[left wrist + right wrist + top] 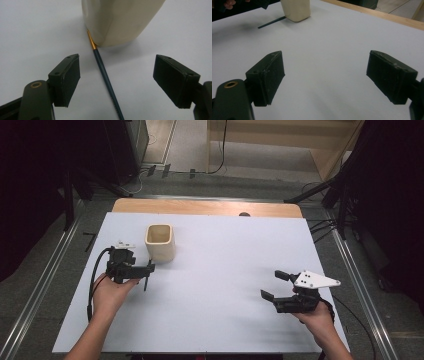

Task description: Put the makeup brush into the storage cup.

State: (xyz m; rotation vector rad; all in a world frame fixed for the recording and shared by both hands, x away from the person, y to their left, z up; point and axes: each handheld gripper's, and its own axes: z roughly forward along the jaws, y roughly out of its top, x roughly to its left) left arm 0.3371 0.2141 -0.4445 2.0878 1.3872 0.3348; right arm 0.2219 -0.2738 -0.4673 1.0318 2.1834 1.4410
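A cream cup [160, 241] stands upright on the left half of the white table. A thin dark-teal brush [105, 75] with a gold ferrule lies flat on the sheet, its tip end against the cup's base [117, 22]. My left gripper [117, 65] is open just in front of the cup, one jaw on each side of the brush handle and neither touching it; in the high view the left gripper [148, 270] sits beside the brush [146, 282]. My right gripper [272, 284] is open and holds nothing at the right front, and the right gripper [324, 65] faces the distant cup [295, 10] and brush [270, 23].
The white sheet [225, 270] covers the table, with a wooden strip [205, 207] showing along the far edge. Metal rails [45, 280] run along the floor on both sides, and cables [320, 227] lie at the back right.
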